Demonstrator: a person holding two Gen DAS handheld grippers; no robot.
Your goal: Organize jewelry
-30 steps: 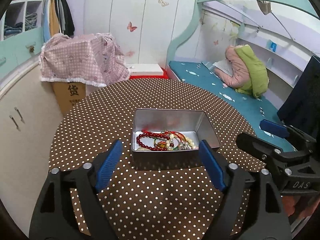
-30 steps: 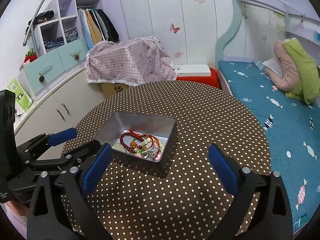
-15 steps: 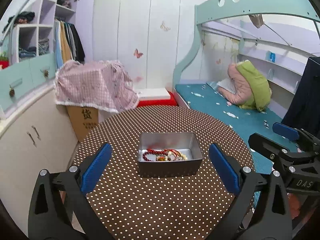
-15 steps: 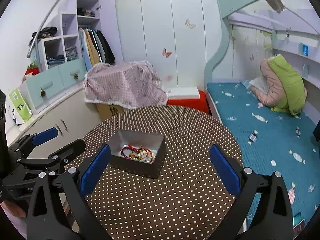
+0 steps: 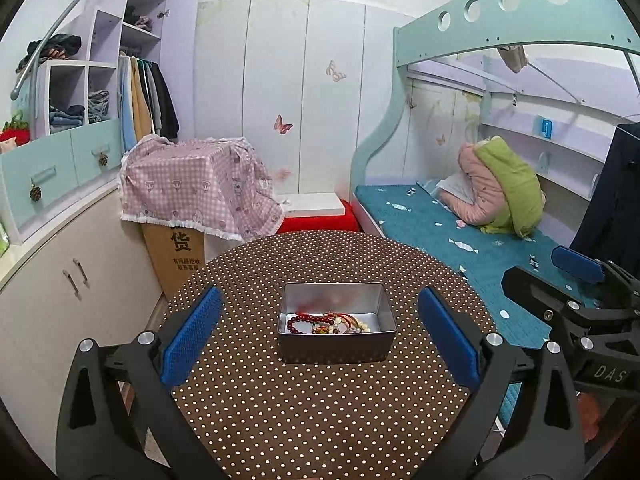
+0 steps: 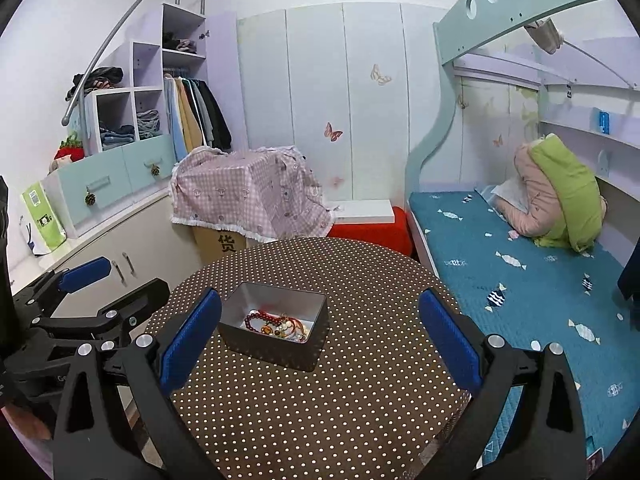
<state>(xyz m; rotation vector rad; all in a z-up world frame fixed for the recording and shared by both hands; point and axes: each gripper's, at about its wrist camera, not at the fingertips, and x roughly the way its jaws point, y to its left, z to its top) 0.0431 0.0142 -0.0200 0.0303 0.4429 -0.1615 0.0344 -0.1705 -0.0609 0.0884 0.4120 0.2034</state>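
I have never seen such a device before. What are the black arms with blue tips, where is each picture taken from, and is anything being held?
There is no robot here. A person holds one hand tool in each hand; each tool has two black fingers with blue pads and a wide-angle camera that looks forward between them. One picture comes from the left gripper, the other from the right gripper. Each view also shows the other tool at its edge. Both stand wide open and hold nothing. On the round table with a dotted brown cloth stands an open metal tin. Inside it lies a pile of jewelry, including a string of red beads. Neither gripper touches the tin.
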